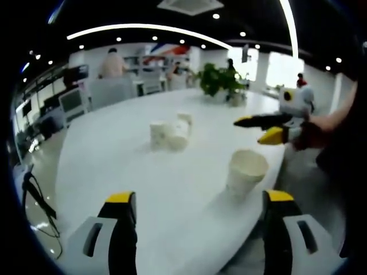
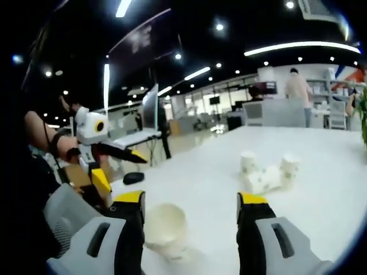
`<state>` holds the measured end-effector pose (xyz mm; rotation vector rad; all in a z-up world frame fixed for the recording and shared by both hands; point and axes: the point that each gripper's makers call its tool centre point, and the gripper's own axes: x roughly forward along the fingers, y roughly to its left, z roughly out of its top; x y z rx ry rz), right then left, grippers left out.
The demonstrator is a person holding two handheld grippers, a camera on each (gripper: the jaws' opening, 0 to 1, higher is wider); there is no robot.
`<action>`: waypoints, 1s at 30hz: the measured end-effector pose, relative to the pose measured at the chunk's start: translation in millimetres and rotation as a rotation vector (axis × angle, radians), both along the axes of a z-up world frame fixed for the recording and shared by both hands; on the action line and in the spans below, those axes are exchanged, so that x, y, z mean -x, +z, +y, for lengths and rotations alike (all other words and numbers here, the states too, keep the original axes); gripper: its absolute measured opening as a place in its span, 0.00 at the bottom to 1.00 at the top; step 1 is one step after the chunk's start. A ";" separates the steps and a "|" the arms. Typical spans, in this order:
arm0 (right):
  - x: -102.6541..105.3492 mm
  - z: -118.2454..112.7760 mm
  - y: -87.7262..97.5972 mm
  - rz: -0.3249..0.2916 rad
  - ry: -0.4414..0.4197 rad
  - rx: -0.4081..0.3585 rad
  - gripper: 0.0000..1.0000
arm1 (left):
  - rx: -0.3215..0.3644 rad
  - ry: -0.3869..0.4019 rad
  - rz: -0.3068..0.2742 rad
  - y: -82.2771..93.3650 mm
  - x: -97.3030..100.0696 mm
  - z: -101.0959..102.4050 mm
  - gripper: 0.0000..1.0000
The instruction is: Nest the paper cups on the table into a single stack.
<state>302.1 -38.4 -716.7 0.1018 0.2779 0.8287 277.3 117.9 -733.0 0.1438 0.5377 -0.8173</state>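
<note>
A single white paper cup (image 1: 246, 171) stands upright near the edge of the white table (image 1: 114, 160). Farther in, a cluster of white cups (image 1: 170, 135) sits together, at least one of them lying on its side. My left gripper (image 1: 199, 197) is open and empty, with the single cup ahead to its right. My right gripper (image 1: 259, 128) comes in from the right, held in a hand, jaws apart above and beyond that cup. In the right gripper view, my right gripper (image 2: 190, 198) stands open with the single cup (image 2: 165, 224) low by its left jaw. The cluster (image 2: 266, 172) lies farther off, and the left gripper (image 2: 119, 168) hovers open at the left.
A green plant (image 1: 221, 80) stands at the table's far end. A small dark object (image 2: 133, 177) lies on the table near its edge. Chairs, a monitor (image 2: 150, 106) and people stand around the office beyond. A black cable (image 1: 34, 192) hangs off the left side.
</note>
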 end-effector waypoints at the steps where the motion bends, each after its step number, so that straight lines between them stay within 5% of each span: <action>1: -3.0 -6.6 0.1 0.011 -0.023 -0.011 0.66 | -0.002 -0.002 0.000 -0.2 0.1 0.1 0.90; 16: -15.3 -69.4 -13.8 0.135 -0.238 -0.065 0.76 | -0.009 -0.025 0.007 -0.7 0.6 -4.9 0.89; 30: -20.3 -87.6 -22.3 0.184 -0.304 -0.091 0.91 | -0.019 -0.033 0.004 3.0 -2.4 -3.3 0.89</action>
